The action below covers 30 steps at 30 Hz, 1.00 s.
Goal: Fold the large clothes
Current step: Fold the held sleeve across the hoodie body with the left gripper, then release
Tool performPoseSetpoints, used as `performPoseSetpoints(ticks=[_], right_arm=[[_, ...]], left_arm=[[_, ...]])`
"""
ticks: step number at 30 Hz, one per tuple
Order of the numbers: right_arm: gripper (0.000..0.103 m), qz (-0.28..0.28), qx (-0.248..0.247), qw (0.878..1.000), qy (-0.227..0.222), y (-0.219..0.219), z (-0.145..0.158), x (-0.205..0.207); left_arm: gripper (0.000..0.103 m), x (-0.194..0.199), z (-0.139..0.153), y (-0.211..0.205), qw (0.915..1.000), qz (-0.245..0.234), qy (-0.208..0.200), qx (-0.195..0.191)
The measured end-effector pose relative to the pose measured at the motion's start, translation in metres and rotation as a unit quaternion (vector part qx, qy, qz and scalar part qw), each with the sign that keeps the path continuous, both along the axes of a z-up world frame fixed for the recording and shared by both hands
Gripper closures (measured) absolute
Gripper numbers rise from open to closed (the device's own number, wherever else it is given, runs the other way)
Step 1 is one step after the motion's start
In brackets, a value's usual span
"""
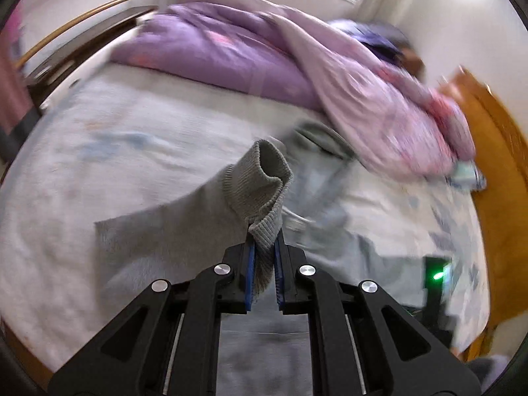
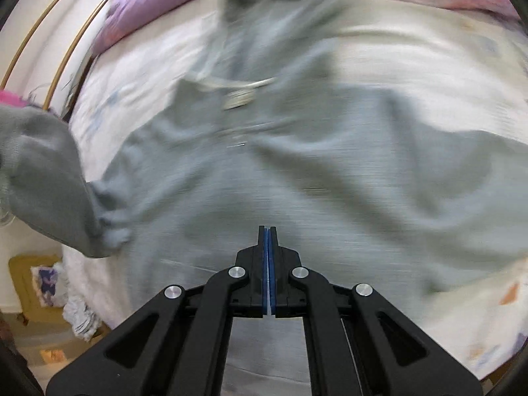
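Sweatshirt cuff [image 1: 260,194], grey and ribbed, is pinched between the blue pads of the left gripper [image 1: 263,247], its sleeve lifted off the bed [image 1: 99,151]. Right gripper [image 2: 267,231] has its fingers pressed together on nothing, above the sweatshirt's body [image 2: 297,165], which lies spread on the bed below the purple quilt [image 1: 211,49].

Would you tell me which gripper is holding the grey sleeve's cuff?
The left gripper: its pads clamp the ribbed cuff. The right gripper is shut on nothing.

Motion blur smears the grey sweatshirt [image 2: 297,165] and purple quilt [image 1: 211,49], hiding seams, print and folds
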State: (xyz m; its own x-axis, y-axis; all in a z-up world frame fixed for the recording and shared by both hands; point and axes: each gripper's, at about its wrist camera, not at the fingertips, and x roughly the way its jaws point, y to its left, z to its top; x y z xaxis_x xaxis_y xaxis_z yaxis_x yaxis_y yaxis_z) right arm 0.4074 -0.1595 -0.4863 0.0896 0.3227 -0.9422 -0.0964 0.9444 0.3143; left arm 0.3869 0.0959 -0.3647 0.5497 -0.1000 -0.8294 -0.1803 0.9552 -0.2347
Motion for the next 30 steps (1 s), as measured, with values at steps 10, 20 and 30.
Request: performPoseSetpoints(ticks=[10,20,30], right_arm=[[0.102,-0.115,-0.022,0.993,0.011,-0.167,-0.009,-0.012],[0.099,-0.206,-0.006,0.978,0.02,-0.251,-0.023,-0.022],[0.097,-0.235,0.006,0.972,0.025,-0.264,-0.036,-0.015]], left_arm=[[0.093,0.034,-0.118,-0.155,0.9933,-0.081,0.077,0.032],[0.091,0.039,-0.158,-0.232,0.9782,-0.175,0.11,0.024],[0.009,0.023,-0.16,-0.188,0.9858,-0.109,0.127,-0.018]])
